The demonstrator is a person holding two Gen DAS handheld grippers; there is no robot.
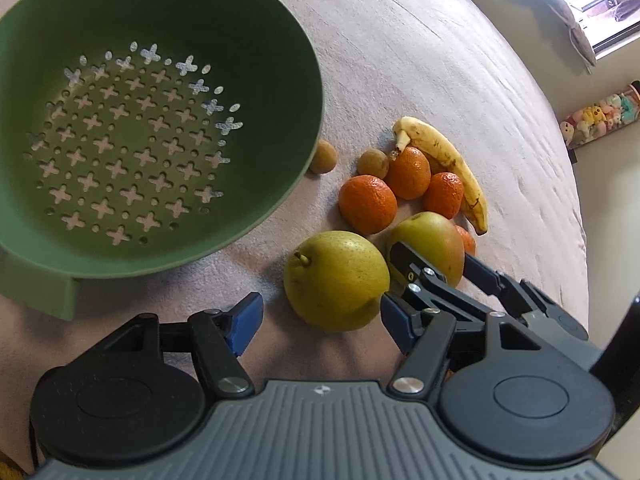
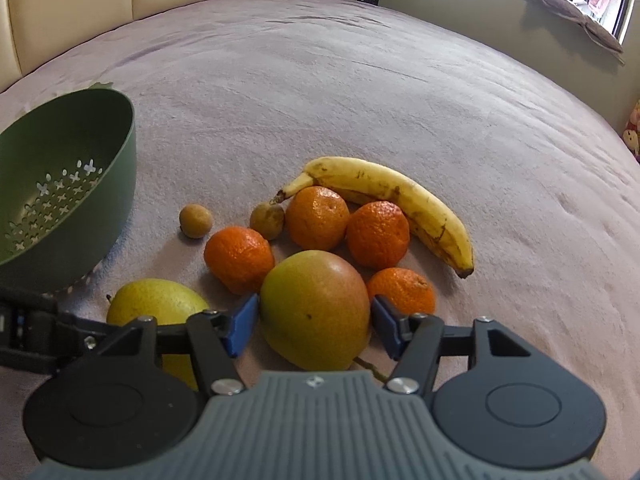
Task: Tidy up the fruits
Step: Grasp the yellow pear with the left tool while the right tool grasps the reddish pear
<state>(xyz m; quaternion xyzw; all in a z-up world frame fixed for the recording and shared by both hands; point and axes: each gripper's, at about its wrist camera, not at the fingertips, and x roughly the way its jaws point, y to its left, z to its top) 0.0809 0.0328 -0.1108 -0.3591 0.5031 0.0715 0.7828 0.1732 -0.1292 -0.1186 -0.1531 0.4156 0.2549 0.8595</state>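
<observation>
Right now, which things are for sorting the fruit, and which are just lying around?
For the job: colander, two pears, four oranges, banana, two small brown fruits.

Just around: blanket, plush toys, cushion.

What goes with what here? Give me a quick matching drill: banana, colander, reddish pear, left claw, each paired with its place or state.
Things:
1. banana
2. colander
3. reddish pear
4. left claw

Places or states:
A. between the right claw's open fingers
B. holds no fruit
C. open at the yellow-green pear
D. far edge of the fruit pile, beside the mandarins

Pairs: 1-D, 2-B, 3-A, 4-C
</observation>
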